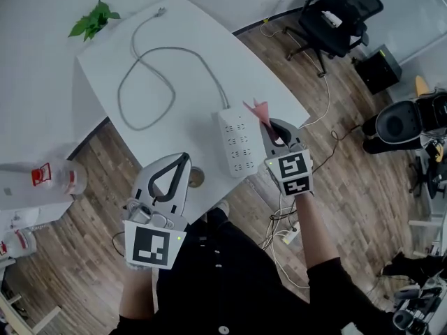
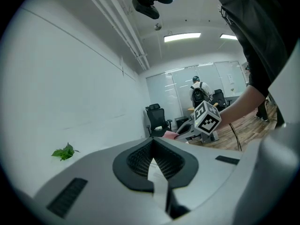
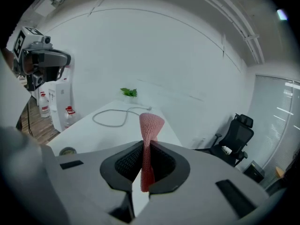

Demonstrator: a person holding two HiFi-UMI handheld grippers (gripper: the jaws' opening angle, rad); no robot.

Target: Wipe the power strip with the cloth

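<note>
A white power strip [image 1: 236, 142] lies near the front edge of the white table [image 1: 160, 54], its grey cable [image 1: 150, 82] looping toward the back. My right gripper [image 1: 271, 125] hovers just right of the strip, shut on a pink cloth [image 1: 259, 110] that sticks up past the jaw tips. In the right gripper view the cloth [image 3: 149, 139] stands pinched between the pads. My left gripper [image 1: 183, 158] is at the table's front edge, left of the strip, jaws shut with nothing between them [image 2: 153, 146].
A small round dark object [image 1: 196, 178] lies at the table edge beside the left gripper. A green plant [image 1: 93, 19] sits at the far table corner. A black office chair [image 1: 335, 16] stands right, water bottles [image 1: 59, 176] left, cables [image 1: 286, 236] on the wooden floor.
</note>
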